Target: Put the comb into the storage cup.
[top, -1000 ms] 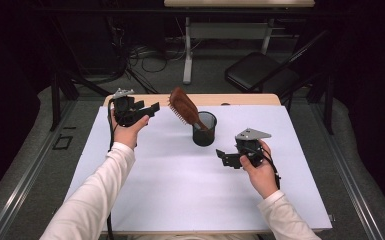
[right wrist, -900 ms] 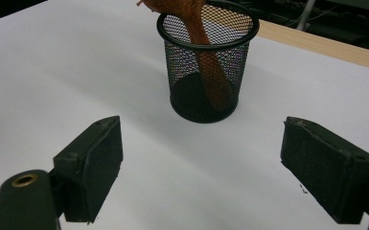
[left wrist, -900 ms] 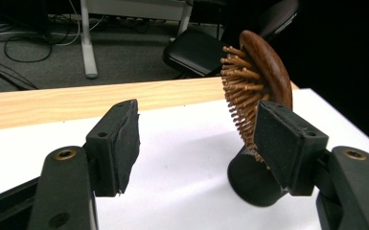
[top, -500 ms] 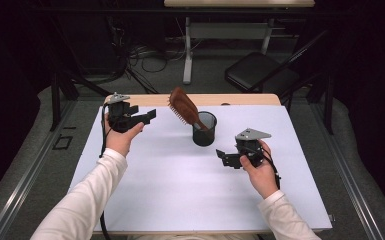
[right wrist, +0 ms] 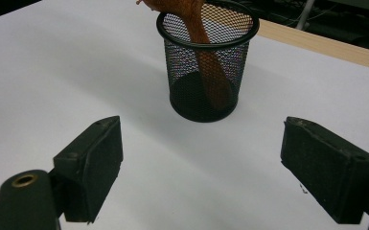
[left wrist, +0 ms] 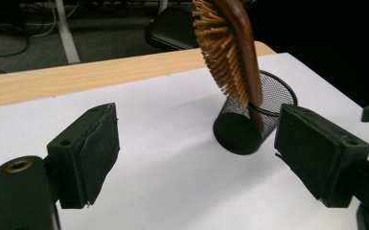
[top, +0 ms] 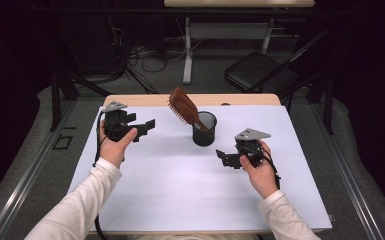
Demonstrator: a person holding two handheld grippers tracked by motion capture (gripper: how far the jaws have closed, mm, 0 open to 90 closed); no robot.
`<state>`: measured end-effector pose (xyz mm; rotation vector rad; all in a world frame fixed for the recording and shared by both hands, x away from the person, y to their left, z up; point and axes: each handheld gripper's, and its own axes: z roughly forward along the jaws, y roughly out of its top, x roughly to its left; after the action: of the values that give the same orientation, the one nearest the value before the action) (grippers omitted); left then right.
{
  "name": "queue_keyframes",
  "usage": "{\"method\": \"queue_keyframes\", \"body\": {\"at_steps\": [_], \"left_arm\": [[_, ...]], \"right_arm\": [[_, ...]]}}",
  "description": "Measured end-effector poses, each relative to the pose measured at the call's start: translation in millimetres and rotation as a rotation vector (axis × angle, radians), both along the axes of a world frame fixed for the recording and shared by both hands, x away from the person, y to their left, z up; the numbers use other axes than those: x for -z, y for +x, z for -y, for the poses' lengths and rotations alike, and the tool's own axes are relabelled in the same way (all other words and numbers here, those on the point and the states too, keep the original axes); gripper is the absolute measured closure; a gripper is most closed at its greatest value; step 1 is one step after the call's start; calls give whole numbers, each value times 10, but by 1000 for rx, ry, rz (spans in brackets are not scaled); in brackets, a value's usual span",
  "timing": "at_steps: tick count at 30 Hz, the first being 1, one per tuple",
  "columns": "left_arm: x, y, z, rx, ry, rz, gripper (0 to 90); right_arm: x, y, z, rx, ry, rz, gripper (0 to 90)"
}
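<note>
One hairbrush [top: 185,107] (handle down) stands in cup [top: 204,129].

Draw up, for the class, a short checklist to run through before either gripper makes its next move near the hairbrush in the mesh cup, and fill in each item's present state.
1. Hairbrush stands handle-down in the mesh cup, head leaning out over the rim: ok.
2. Cup upright on the white table top: ok.
3. Left gripper free of the brush: ok; its jaws have just been opening, nothing between them.
4. Right gripper open, nothing between its jaws: ok.
5. Both grippers apart from the cup: ok.
6. Will the leaning brush tip the cup if knocked: cannot tell.
</note>
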<state>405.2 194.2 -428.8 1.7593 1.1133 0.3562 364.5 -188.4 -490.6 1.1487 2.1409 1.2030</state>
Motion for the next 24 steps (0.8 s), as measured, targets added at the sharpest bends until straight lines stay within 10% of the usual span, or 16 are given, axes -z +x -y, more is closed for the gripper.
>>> {"method": "queue_keyframes", "body": {"at_steps": [24], "left_arm": [[239,-423,78,156,9,46,158]], "right_arm": [[5,-17,-16,-1,-30,11,143]]}}
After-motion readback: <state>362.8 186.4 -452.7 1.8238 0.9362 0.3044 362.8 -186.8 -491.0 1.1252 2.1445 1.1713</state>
